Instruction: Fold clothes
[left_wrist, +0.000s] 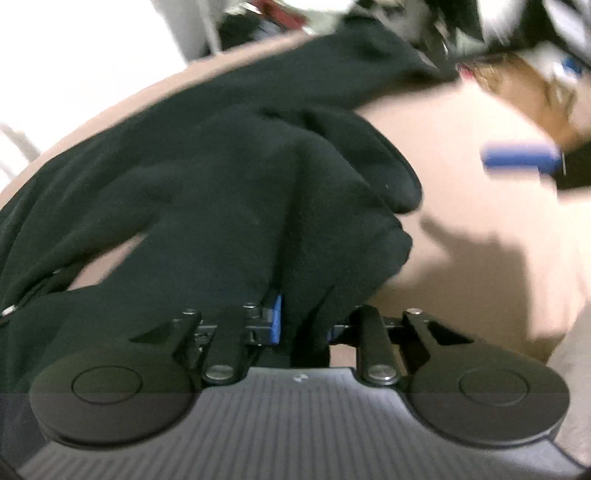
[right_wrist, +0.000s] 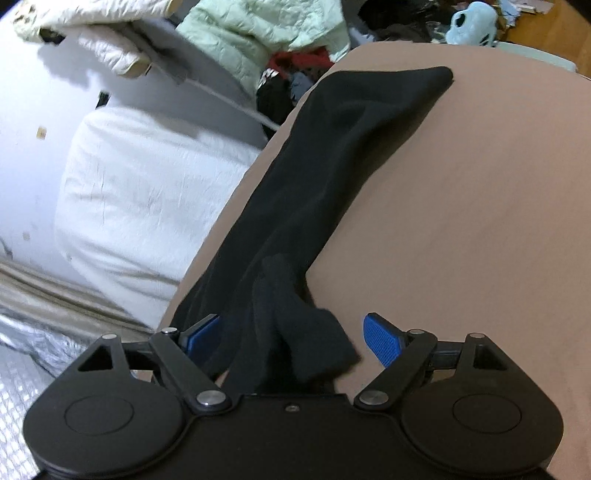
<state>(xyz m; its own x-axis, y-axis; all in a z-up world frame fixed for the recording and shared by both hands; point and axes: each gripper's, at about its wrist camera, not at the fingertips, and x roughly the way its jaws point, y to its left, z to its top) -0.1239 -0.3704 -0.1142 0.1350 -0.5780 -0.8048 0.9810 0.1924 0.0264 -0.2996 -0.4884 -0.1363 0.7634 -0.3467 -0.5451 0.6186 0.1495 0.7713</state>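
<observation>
A black fleece garment (left_wrist: 229, 192) lies crumpled on a tan table (left_wrist: 480, 240). My left gripper (left_wrist: 303, 321) is shut on a fold of it, the blue pads mostly buried in cloth. In the right wrist view a long black part of the garment (right_wrist: 332, 166) runs along the table's left edge (right_wrist: 480, 221). My right gripper (right_wrist: 291, 336) is open, its blue pads (right_wrist: 380, 343) wide apart, with the garment's near end lying loose between them. The right gripper's blue finger (left_wrist: 521, 158) shows blurred at the right of the left wrist view.
Beyond the table's left edge are a white cushion (right_wrist: 147, 199), pale puffy jackets (right_wrist: 266, 33) and a heap of clothes (right_wrist: 295, 74). A light blue toy (right_wrist: 472, 22) lies at the far right. Cardboard and clutter (left_wrist: 524, 85) sit past the table.
</observation>
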